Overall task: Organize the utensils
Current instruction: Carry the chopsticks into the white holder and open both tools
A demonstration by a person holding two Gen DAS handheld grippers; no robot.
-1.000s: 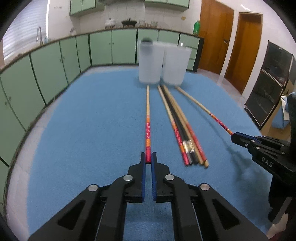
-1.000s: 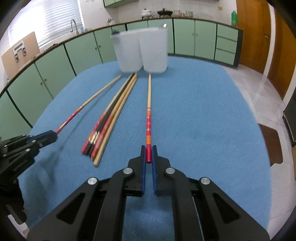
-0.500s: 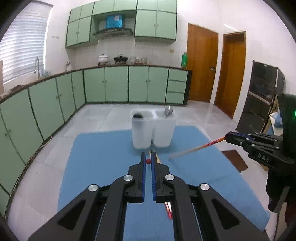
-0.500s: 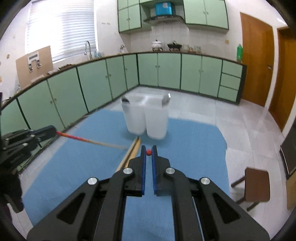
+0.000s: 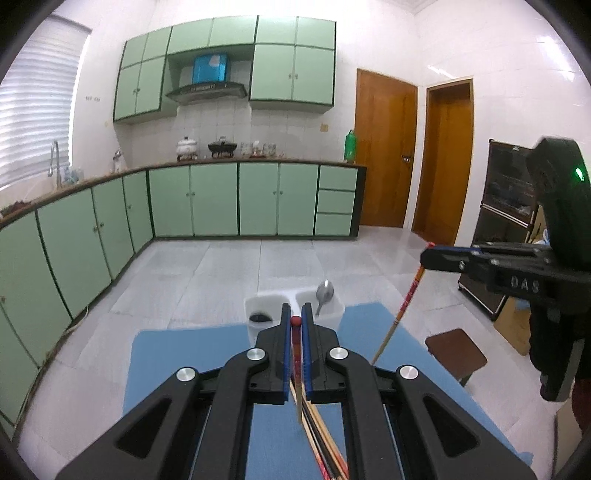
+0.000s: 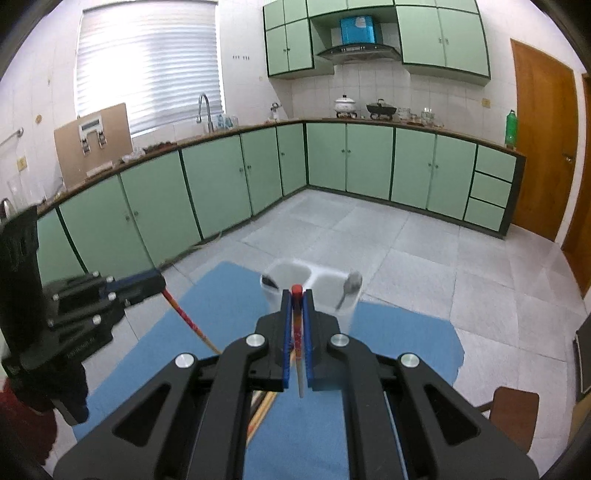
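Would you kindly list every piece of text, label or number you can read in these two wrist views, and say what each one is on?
"DAS": raised letters on the side of the right gripper, seen from the left wrist view.
Embossed lettering on the left gripper body, right wrist view: too blurred to read.
Blue box above the range hood: label too small to read.

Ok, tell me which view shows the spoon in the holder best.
The left wrist view: the spoon is sharp, bowl up, leaning in the white holder's right compartment. The right wrist view shows the same spoon blurred, its outline smeared.
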